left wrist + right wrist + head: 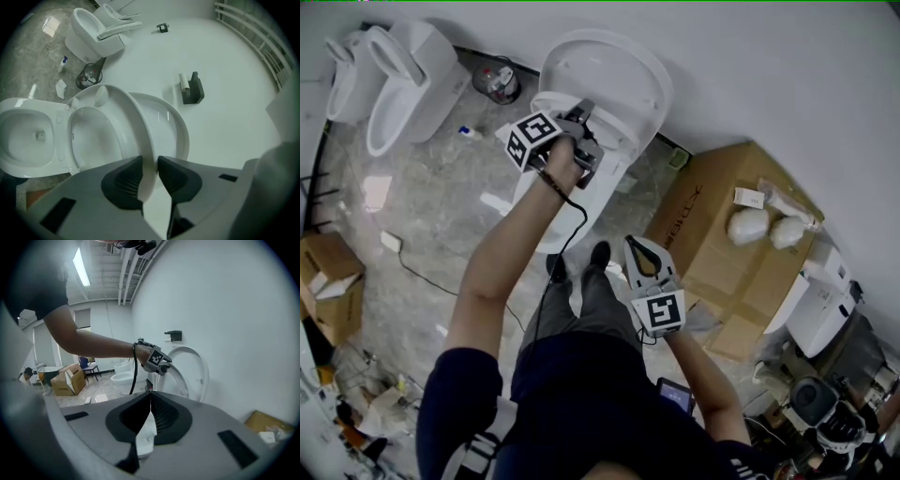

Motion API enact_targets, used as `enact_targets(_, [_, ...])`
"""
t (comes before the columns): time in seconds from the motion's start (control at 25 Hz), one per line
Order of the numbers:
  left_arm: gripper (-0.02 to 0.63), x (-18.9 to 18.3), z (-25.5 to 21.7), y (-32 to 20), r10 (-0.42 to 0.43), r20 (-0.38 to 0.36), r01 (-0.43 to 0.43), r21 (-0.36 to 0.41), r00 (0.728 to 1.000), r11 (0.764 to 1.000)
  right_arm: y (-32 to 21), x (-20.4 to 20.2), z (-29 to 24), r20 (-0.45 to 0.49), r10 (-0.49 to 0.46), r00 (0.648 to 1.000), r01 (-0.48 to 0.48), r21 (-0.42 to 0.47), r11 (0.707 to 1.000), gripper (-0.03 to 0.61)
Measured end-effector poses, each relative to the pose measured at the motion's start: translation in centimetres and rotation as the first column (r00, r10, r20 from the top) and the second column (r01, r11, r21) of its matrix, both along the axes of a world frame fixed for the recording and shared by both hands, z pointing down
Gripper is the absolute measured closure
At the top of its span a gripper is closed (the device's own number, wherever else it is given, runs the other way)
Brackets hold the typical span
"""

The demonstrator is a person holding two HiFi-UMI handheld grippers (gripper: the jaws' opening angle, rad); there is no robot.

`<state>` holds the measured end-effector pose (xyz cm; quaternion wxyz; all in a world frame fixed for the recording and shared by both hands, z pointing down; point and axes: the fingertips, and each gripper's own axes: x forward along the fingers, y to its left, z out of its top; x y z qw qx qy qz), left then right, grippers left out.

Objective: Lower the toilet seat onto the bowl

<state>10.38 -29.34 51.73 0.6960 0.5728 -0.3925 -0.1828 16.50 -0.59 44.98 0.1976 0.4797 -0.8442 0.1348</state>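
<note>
My left gripper (150,164) fingers clamp the raised toilet seat (136,117) rim between them; right gripper (150,399) fingers together, empty.

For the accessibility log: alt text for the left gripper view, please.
The left gripper clamps the rim of the raised toilet seat, with the lid behind it and the open bowl at the picture's left. A second toilet stands farther off.
</note>
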Motion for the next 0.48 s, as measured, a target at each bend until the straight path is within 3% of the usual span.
enact_targets(0.48, [0.514,-4.2,0.1,6.2,0.031,-0.02,-0.03,0.051,0.999,0.998,1.2,-3.0,0.5,-0.013,-0.059,0.998,0.059,0.006,0.998,0.555])
